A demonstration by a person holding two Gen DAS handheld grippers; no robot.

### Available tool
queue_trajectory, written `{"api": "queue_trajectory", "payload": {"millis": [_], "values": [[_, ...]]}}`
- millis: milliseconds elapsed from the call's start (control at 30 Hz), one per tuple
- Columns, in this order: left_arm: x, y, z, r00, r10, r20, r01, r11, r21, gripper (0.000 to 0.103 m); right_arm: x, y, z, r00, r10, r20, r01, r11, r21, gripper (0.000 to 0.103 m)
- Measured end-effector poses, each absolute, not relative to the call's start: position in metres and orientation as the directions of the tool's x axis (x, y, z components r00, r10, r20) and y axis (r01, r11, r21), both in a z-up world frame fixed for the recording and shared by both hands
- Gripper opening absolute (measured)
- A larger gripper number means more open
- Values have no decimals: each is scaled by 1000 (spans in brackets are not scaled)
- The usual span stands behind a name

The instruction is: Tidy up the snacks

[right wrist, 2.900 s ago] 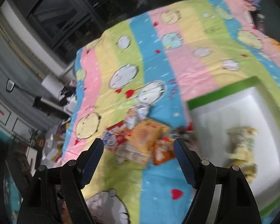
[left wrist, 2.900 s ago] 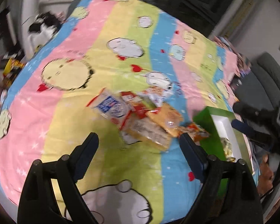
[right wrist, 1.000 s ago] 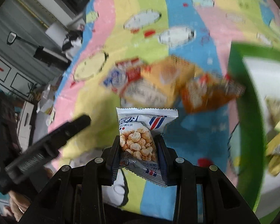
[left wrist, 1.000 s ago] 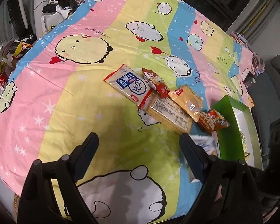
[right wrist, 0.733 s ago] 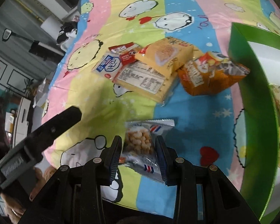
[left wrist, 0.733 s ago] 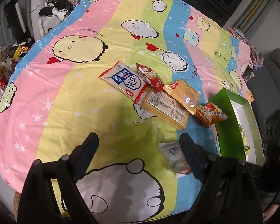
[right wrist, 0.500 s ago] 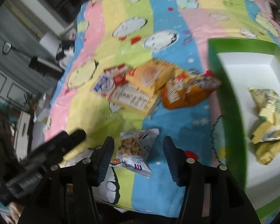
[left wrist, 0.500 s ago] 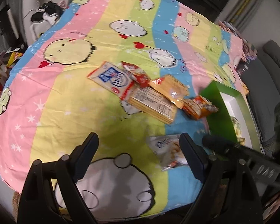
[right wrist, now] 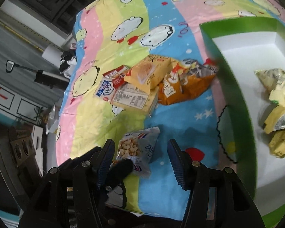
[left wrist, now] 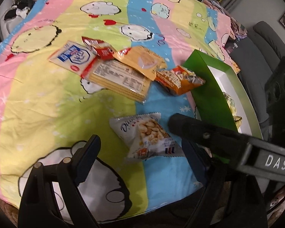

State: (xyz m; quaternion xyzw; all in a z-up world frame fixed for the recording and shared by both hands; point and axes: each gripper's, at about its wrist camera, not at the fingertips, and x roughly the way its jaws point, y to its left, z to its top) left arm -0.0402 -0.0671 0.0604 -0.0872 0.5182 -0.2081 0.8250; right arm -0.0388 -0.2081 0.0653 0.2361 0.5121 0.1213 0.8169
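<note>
A white bag of puffed snacks lies flat on the striped cartoon cloth near its front edge. My left gripper stands wide open around the bag, its jaws closing slightly and clear of it. My right gripper is open above the same bag, pads off it. In the left wrist view one of the right gripper's fingers crosses just right of the bag. A green box with a white inside holds yellow-green packets.
Beyond the bag lies a pile of snacks: an orange bag against the box, a yellow pack, a flat cracker pack, a blue-and-white packet and a red packet. A dark sofa stands at right.
My right gripper let go of the white snack bag, which now lies on the cloth, and opened. My left gripper moved right and down until it straddles the bag.
</note>
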Motion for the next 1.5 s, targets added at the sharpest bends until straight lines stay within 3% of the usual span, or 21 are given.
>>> {"api": "queue_trajectory", "payload": {"millis": [133,267,433,567,767,1067,1500], "values": [[-41,-69,56,360,-439,-823,261,895,-363,79,-35,-201,56,419,463,-781,26,854,520,58],[-42,-69,51,323,-477,-817,269,874,-404,65,-31,-196,48,394,497,-773,15,837,547,57],[-44,-73,46,279,-509,-814,275,855,-440,48,-28,-189,38,364,510,-779,10,834,551,48],[-46,-77,46,280,-502,-818,306,855,-420,44,-25,-186,29,349,502,-792,15,842,540,44],[-49,-78,54,311,-510,-802,330,849,-412,43,-28,-186,36,373,496,-784,-9,847,531,41],[-62,-93,107,414,-561,-717,446,812,-377,42,-49,-204,95,529,446,-722,-50,866,498,41],[-64,-152,158,429,-649,-628,625,715,-312,41,-78,-262,159,720,317,-617,21,879,476,41]]}}
